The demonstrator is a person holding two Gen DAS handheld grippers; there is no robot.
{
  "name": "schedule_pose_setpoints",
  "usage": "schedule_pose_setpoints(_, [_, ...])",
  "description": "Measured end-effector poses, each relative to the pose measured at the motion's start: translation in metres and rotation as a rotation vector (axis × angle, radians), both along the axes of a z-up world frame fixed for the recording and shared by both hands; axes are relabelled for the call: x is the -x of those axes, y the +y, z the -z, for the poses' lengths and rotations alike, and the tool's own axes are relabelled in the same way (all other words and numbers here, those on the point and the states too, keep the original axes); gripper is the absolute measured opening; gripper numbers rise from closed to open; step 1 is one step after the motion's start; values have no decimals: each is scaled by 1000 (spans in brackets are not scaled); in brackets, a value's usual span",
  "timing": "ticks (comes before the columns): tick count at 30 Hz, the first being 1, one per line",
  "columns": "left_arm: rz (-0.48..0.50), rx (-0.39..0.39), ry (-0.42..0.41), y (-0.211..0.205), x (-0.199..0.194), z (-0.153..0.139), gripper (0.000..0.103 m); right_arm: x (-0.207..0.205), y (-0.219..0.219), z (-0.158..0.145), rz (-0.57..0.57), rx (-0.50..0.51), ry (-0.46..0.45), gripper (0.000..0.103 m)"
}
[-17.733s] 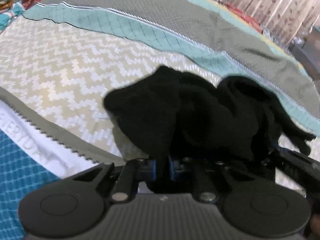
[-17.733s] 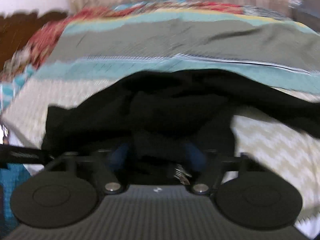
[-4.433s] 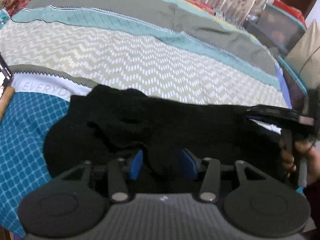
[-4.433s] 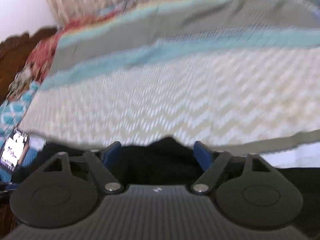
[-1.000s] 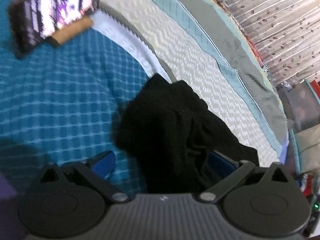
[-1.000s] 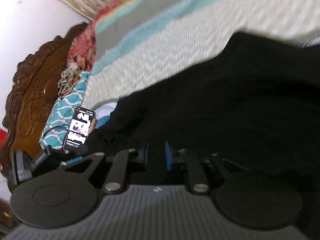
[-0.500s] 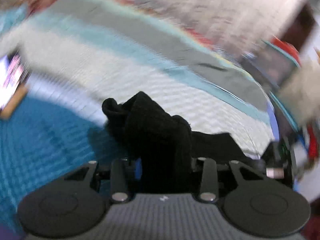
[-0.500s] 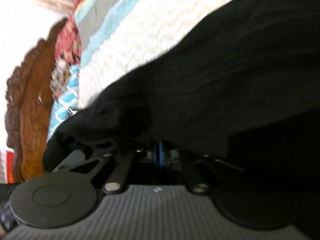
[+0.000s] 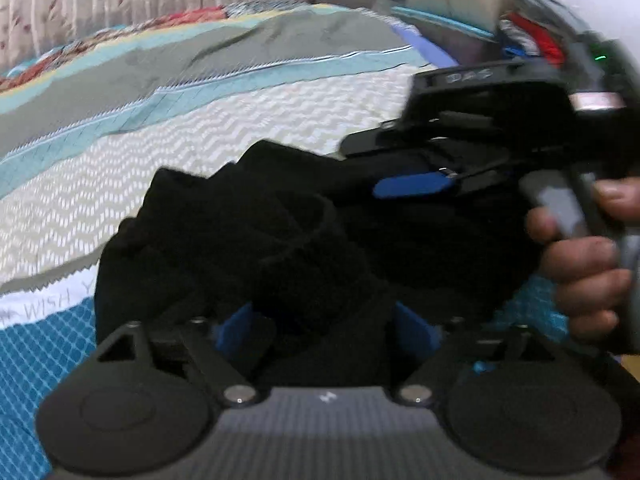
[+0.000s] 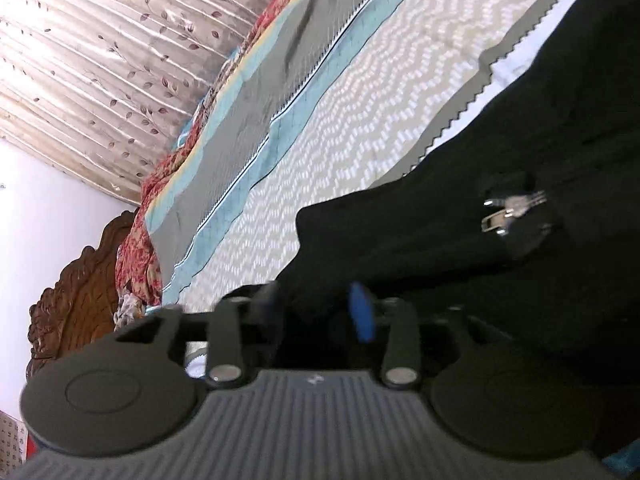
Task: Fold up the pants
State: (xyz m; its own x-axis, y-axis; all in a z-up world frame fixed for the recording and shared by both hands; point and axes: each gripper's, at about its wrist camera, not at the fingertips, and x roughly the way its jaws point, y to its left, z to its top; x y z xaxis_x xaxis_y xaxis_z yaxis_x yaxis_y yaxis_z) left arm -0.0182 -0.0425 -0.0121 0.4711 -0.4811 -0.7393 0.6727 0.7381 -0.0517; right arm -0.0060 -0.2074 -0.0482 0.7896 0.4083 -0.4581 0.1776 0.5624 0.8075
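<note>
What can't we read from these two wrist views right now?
- Left wrist view: whether the left tool pinches the black pants; bunched cloth covers its fingertips.
- Same view: the right tool shows one blue pad; cloth hides its tip.
- Right wrist view: the right tool's grip; motion blur and dark fabric mask the contact.
- Both views: fold progress; the pants run off frame and show no seams.
- Left wrist view: bedspread lettering, cut off by cloth.

Both views are evenly, softly lit, with no hard shadows. The curtain (image 10: 100, 60) shows satin glare in the right wrist view. Fisheye bending curves the bedspread (image 9: 200, 128) stripes, and the corners fall to black. The pants (image 9: 256, 240) read as near-featureless black. Motion blur smears the hand (image 9: 580, 248) and the clutter above it.
</note>
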Motion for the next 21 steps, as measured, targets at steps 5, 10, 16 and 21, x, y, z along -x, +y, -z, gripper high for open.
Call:
schedule_pose_setpoints(5, [-83,114,24,48,6,-31,88,-14,16,9,-138,-58,7,84])
schedule_pose_setpoints(10, [-344,221,94,113,-15,-44,83,-36,56,0,-299,187,24,66])
schedule_pose_setpoints(16, [-485,264,101,134,-40,-45,58,3,39,-29,-147,282,-93,31])
schedule_pose_setpoints(21, [-388,226,80,79,-60,-33,52,19,23,-4,-25,387,71,60])
